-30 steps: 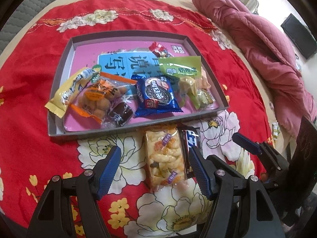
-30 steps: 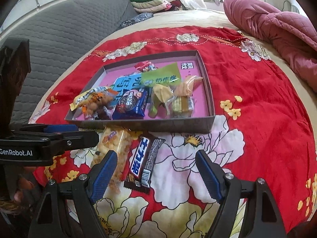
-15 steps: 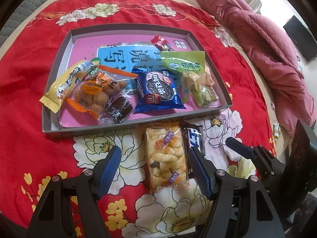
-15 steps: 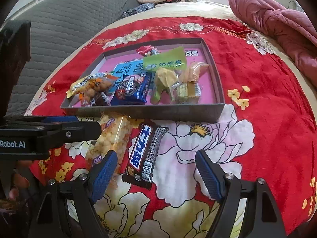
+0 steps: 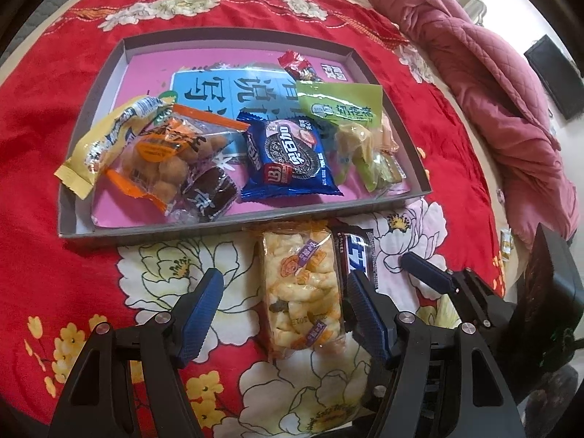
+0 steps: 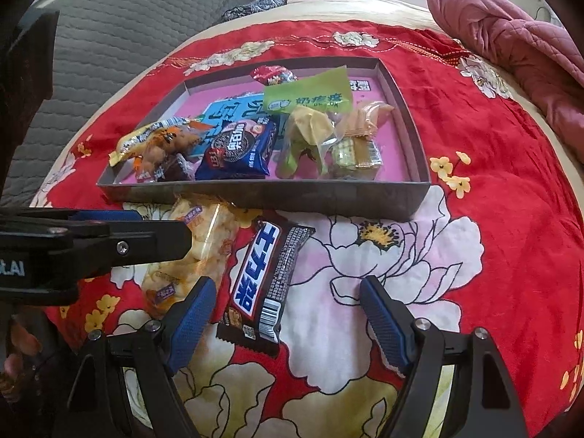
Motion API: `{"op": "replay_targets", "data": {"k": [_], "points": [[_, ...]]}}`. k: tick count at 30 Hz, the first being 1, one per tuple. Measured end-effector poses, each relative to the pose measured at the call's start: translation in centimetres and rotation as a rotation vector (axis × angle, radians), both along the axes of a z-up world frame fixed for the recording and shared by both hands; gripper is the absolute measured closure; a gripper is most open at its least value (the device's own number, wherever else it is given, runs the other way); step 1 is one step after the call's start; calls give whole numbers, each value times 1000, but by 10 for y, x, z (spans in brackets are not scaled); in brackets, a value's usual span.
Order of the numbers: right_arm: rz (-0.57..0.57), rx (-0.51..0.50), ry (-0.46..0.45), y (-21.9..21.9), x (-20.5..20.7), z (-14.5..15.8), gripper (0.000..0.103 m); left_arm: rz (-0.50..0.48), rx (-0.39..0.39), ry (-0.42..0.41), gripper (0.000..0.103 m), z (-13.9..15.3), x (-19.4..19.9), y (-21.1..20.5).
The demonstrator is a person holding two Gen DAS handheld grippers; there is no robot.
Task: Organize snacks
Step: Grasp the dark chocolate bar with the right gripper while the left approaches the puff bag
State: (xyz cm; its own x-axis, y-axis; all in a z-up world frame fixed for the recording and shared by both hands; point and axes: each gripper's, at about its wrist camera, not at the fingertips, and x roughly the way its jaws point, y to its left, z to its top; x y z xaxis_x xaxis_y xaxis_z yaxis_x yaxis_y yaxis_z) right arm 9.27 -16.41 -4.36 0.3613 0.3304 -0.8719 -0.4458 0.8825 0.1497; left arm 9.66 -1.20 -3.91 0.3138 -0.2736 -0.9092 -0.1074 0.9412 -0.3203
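The red floral bedspread (image 6: 503, 219) is soft woven cloth with a slight sheen and embroidered trim. On it the shallow grey cardboard tray (image 5: 153, 231) looks matt outside, with a glossy pink printed paper lining. The blue cookie packet (image 5: 288, 160) inside is shiny crinkled plastic film. At the tray's 6 o'clock, the clear puffed-snack bag (image 5: 303, 292) is glossy transparent film, and the dark chocolate bar wrapper (image 6: 261, 281) is smooth, glossy foil-like plastic. The maroon quilted blanket (image 5: 492, 102) is matt stitched fabric. The grey quilted sofa back (image 6: 120, 36) is matt padded cloth.
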Motion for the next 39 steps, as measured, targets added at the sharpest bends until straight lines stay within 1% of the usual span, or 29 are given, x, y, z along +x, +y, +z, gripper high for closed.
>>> {"op": "replay_targets", "data": {"k": [14, 17, 19, 22, 25, 28, 32, 35, 37, 39], "points": [[35, -128, -63, 15, -1, -14, 24, -3, -12, 58, 31, -24, 11, -7], [32, -131, -66, 14, 0, -14, 30, -1, -17, 64, 31, -27, 12, -7], [21, -129, -66, 10, 1, -13, 38, -2, -17, 66, 31, -28, 14, -8], [2, -111, -55, 4, 5, -11, 45, -3, -17, 67, 31, -29, 14, -9], [-8, -91, -48, 1, 7, -10, 46, 0, -20, 69, 31, -31, 13, -8], [-4, -74, -60, 2, 10, -10, 46, 8, -27, 72, 31, -33, 14, -8], [11, -82, -72, 6, 13, -12, 46, 19, -36, 72, 31, -35, 13, -6], [35, -100, -81, 9, 12, -12, 57, 29, -46, 71, 31, -36, 13, -3], [50, -99, -78, 10, 10, -11, 68, 34, -48, 70, 31, -37, 13, -2], [64, -98, -74, 11, 9, -10, 72, 38, -48, 69, 31, -37, 13, -1]]}}
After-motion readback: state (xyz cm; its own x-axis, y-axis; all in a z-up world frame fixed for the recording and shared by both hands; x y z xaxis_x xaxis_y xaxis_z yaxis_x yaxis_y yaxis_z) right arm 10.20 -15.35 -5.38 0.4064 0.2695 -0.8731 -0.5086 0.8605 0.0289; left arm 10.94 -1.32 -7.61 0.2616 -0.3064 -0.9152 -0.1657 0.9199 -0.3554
